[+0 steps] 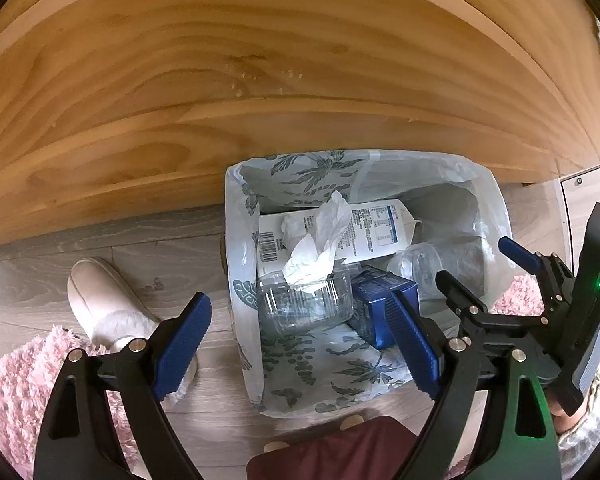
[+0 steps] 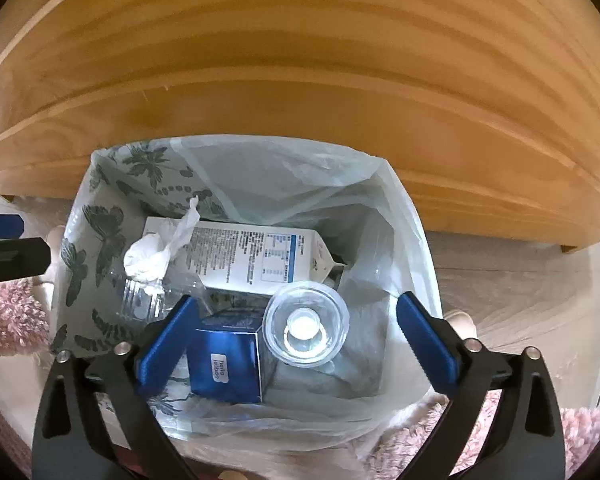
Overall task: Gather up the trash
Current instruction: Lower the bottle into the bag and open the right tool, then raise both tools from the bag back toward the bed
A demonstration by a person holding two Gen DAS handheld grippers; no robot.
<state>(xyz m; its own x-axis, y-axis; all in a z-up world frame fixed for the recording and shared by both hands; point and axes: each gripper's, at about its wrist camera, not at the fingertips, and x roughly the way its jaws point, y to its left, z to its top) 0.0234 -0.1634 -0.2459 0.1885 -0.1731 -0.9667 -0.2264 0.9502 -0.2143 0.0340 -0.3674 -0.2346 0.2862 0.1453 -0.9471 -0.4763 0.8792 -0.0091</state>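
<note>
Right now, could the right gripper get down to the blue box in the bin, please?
Probably yes: the right gripper hangs open above the bin, and the blue box lies on top, though the clear cup crowds one side.

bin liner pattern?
Translucent plastic bin liner: grey-green butterfly and leaf print on pale ground, clearest in right wrist view.

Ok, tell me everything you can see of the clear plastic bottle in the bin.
The clear plastic bottle stands roughly upright in the lined bin, seen top-down, its white cap on. Transparent, ribbed, apparently empty. It touches the blue box on one side, and the white carton lies just behind it. The right gripper, open, hangs above, not touching it.
</note>
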